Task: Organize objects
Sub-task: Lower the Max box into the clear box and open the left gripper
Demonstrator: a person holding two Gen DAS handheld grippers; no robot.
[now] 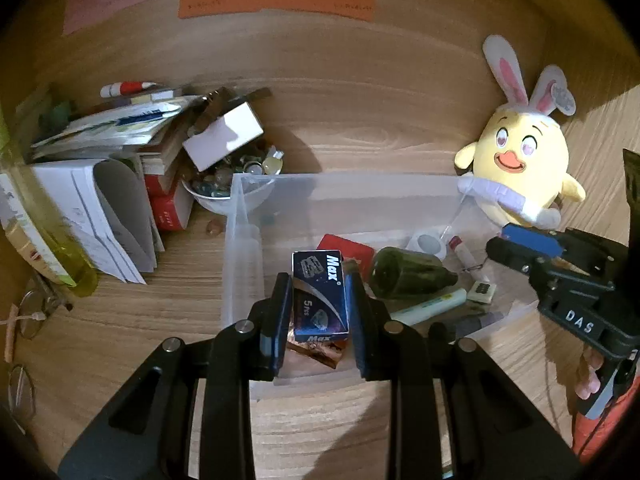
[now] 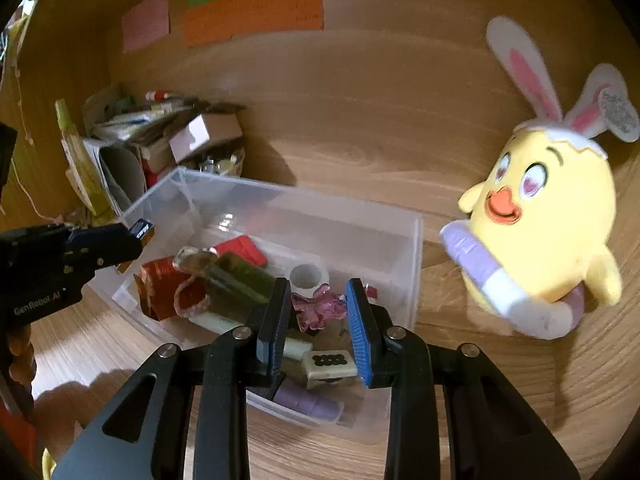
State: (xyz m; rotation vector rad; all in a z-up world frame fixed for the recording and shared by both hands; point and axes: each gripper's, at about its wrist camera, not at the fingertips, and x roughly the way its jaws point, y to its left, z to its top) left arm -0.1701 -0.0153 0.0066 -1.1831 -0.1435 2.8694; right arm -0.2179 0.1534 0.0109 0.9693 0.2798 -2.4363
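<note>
My left gripper (image 1: 320, 316) is shut on a small dark blue "Max" box (image 1: 318, 280), held above the near left part of a clear plastic bin (image 1: 344, 178). In the right wrist view that left gripper (image 2: 142, 232) comes in from the left over the bin (image 2: 280, 196). My right gripper (image 2: 318, 320) is shut on a pink translucent trinket (image 2: 316, 308) above the bin's near right end. The bin holds a dark green bottle (image 1: 404, 274), a red packet (image 2: 160, 284), a white tape roll (image 2: 306, 276), a tile with black marks (image 2: 330, 362) and a purple tube (image 2: 308, 402).
A yellow chick plush with rabbit ears (image 1: 520, 160) stands right of the bin against the wooden back wall. At the left are a pile of papers and books (image 1: 100, 184), a bowl of glass beads (image 1: 224, 188) and spectacles (image 1: 32, 312).
</note>
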